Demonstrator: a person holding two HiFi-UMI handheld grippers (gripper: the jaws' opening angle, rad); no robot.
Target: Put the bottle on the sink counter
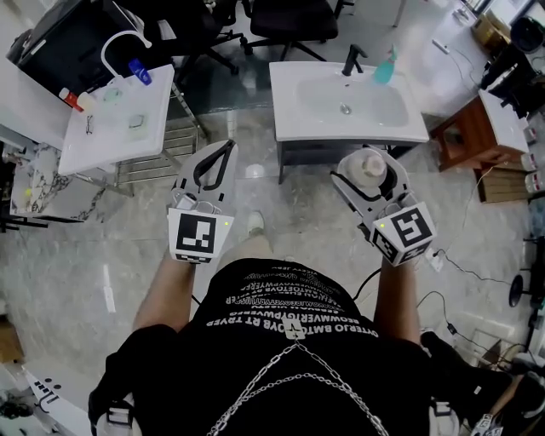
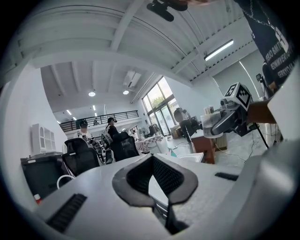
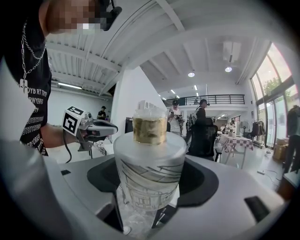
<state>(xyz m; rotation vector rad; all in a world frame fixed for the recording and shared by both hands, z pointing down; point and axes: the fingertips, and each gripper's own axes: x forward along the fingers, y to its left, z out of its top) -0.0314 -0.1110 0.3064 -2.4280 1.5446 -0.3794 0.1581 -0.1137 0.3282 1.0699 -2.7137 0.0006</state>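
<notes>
A frosted bottle [image 1: 370, 168] with a gold neck band and a clear cap stands upright between the jaws of my right gripper [image 1: 368, 162], which is shut on it, held over the floor in front of the sink. In the right gripper view the bottle [image 3: 149, 164] fills the middle, with a line drawing of a building on it. The white sink counter [image 1: 298, 119] with a black faucet [image 1: 352, 60] lies ahead, just beyond the bottle. My left gripper [image 1: 228, 146] hangs to the left, shut with nothing in it, its tips [image 2: 152, 159] touching.
A teal bottle [image 1: 385, 68] stands by the faucet. A second white basin [image 1: 102, 140] with small items is at the left. A wooden cabinet [image 1: 464, 136] is right of the sink. Office chairs [image 1: 289, 17] stand behind. Cables [image 1: 460, 272] lie on the marble floor.
</notes>
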